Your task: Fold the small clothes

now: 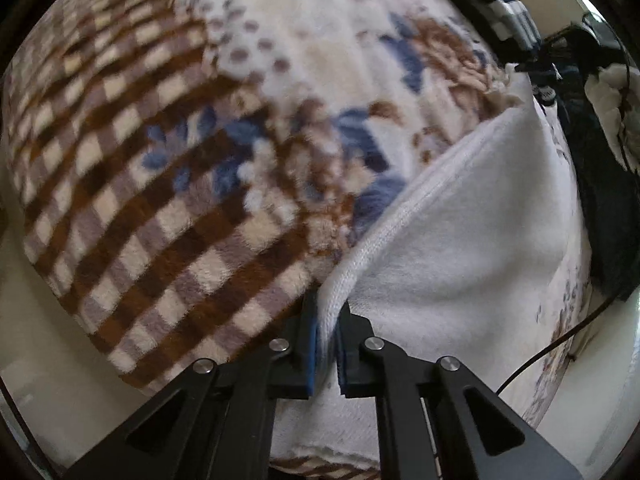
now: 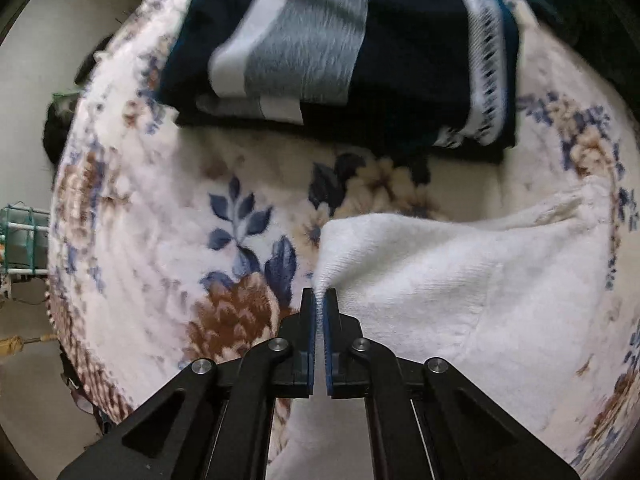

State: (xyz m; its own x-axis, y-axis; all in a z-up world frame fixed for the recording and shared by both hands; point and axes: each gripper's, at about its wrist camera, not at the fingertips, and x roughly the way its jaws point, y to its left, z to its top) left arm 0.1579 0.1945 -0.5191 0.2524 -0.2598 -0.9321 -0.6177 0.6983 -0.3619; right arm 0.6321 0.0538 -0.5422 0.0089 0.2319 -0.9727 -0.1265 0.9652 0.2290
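Note:
A small white fleecy garment [image 1: 460, 240] lies on a patterned blanket [image 1: 160, 200]. In the left wrist view my left gripper [image 1: 329, 312] is shut on the garment's stitched edge, which runs up and to the right from the jaws. In the right wrist view my right gripper [image 2: 319, 300] is shut on a pointed corner of the same white garment [image 2: 460, 280], whose body spreads out to the right over the floral blanket [image 2: 180, 240]. Both grippers point steeply down at the cloth.
A pile of dark blue clothes with grey and white stripes [image 2: 340, 52] lies at the blanket's far side, also seen as dark clothes [image 1: 508, 16] at the upper right. A black cable [image 1: 560, 344] crosses the right edge. Pale floor [image 2: 36, 380] borders the blanket.

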